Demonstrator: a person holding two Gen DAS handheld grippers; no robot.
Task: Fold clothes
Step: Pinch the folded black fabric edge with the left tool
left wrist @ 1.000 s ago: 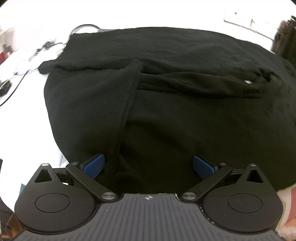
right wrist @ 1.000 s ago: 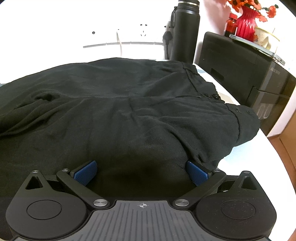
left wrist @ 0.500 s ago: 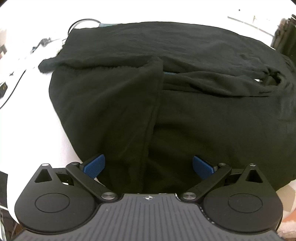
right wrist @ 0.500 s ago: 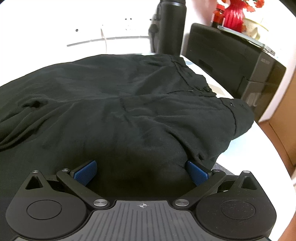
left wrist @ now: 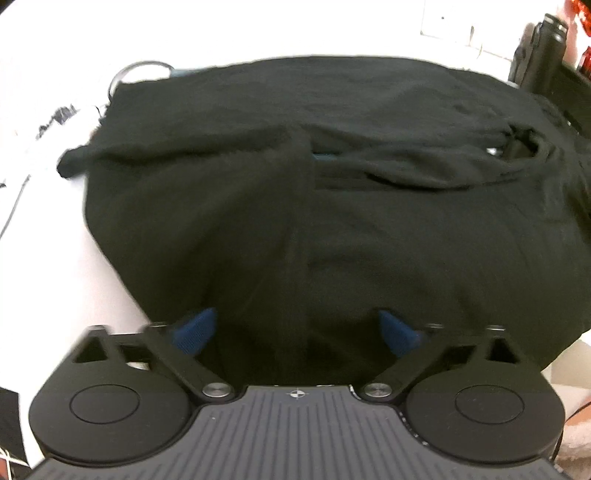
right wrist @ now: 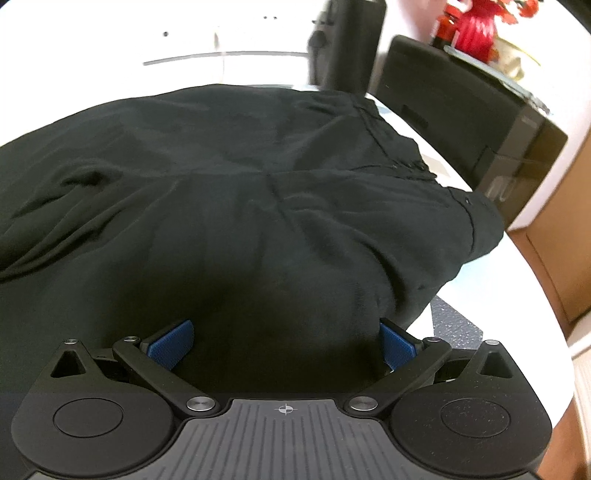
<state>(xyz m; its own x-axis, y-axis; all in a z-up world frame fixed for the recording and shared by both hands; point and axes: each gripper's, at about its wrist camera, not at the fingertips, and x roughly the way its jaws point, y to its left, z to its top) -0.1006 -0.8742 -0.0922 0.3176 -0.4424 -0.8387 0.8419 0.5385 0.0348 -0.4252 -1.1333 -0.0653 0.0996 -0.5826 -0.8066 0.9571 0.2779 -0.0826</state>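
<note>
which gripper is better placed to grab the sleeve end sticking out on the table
Left. The sleeve end shows only in the left view, far left of the open left gripper; the right gripper faces the buttoned side.

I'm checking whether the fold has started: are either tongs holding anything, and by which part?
Nothing is held. Left tongs and right tongs are both open over the black garment's near edge.

White table (right wrist: 491, 291) under bright light — black cabinet (right wrist: 461, 122) and red vase (right wrist: 476, 31) beside a white wall (right wrist: 221, 22).
</note>
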